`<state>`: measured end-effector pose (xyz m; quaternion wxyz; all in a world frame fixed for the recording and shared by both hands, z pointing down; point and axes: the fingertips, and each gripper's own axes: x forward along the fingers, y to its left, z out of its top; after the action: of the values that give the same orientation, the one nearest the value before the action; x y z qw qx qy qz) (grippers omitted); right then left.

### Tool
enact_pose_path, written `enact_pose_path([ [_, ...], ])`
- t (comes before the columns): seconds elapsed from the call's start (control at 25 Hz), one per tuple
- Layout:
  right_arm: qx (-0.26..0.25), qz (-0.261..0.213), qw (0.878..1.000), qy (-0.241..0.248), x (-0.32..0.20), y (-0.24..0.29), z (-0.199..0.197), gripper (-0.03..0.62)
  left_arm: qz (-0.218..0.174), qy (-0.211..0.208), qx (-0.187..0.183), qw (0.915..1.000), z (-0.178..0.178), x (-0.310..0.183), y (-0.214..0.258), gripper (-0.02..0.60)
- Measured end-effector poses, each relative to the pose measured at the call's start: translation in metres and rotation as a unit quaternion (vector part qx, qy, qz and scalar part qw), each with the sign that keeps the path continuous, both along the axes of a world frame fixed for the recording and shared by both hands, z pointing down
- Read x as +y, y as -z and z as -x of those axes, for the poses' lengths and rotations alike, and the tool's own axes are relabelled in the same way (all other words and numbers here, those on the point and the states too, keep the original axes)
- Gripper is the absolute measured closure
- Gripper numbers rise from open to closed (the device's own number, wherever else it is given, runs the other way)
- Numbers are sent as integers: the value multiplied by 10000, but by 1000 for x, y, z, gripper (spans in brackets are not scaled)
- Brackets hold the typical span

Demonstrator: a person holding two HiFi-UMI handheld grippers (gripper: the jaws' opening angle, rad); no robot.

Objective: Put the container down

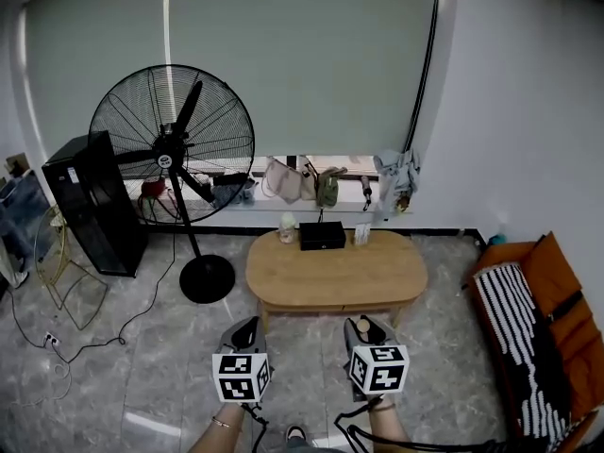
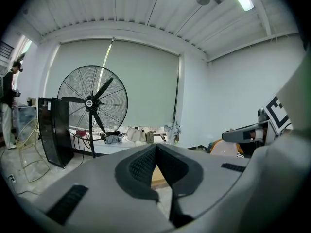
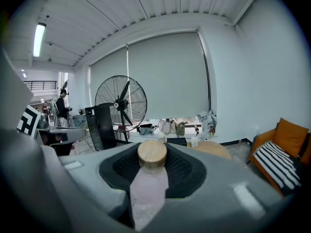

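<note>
The container [image 3: 148, 188] is a pale pink, see-through bottle with a round wooden lid [image 3: 152, 154]. It sits between the jaws of my right gripper [image 3: 152, 148], which is shut on it, lid pointing forward. In the head view my right gripper [image 1: 366, 327] hangs low over the floor, short of the oval wooden table [image 1: 335, 274]. My left gripper [image 1: 247, 328] is beside it. In the left gripper view the left gripper [image 2: 156, 150] is shut, its pads meeting at the tips with nothing between them.
On the table's far edge stand a black box [image 1: 323, 236], a small pale jar [image 1: 287, 227] and a card holder [image 1: 362, 234]. A big pedestal fan [image 1: 173, 149] and a black cabinet [image 1: 90, 204] stand at the left. An orange sofa with a striped cloth [image 1: 538, 328] is at the right. Cables lie on the floor [image 1: 57, 347].
</note>
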<state>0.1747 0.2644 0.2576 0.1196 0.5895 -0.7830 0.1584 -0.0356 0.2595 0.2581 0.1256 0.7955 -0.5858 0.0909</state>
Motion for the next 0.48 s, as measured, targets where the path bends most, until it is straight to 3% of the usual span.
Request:
enact_pose_path([
  [0.48,-8,-43,10000,90,-77,0,-13,461,-99,168,-3,9998,-6,-74,3,588],
])
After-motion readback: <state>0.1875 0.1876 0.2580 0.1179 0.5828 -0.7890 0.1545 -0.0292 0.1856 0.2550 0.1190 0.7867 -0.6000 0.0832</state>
